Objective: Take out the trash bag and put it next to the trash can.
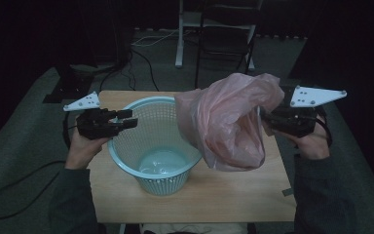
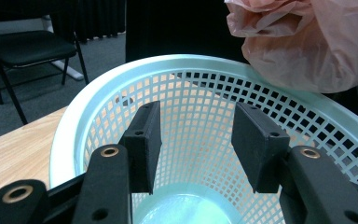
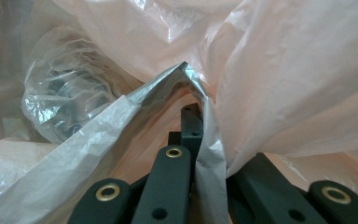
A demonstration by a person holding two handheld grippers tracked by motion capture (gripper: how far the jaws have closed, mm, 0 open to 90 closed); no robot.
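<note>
While a person's forearms reach in over the near edge of the wooden table (image 1: 233, 190), the pale blue basket (image 1: 152, 146) stands upright toward the table's left edge, its mesh wall bare of any liner. At its left rim the left gripper (image 1: 126, 119) hangs with jaws parted and nothing between them, the pads poised just over the rim. Across from it, toward the right edge, the right gripper (image 1: 265, 119) is clenched on a fold of the thin pink plastic bag (image 1: 229, 126), which billows in the air above the tabletop, one side draped against the basket's far right rim. The film looks feather-light, limp and slippery (it crumples wherever it is pinched), so it will likely sag and slide unless taken by the hem of its mouth; the free gripper's best hold would seem to be the loose edge opposite the one already pinched, to spread the opening over the rim. Beyond the far edge, a folding chair (image 1: 226, 34) stands on grey carpet.
</note>
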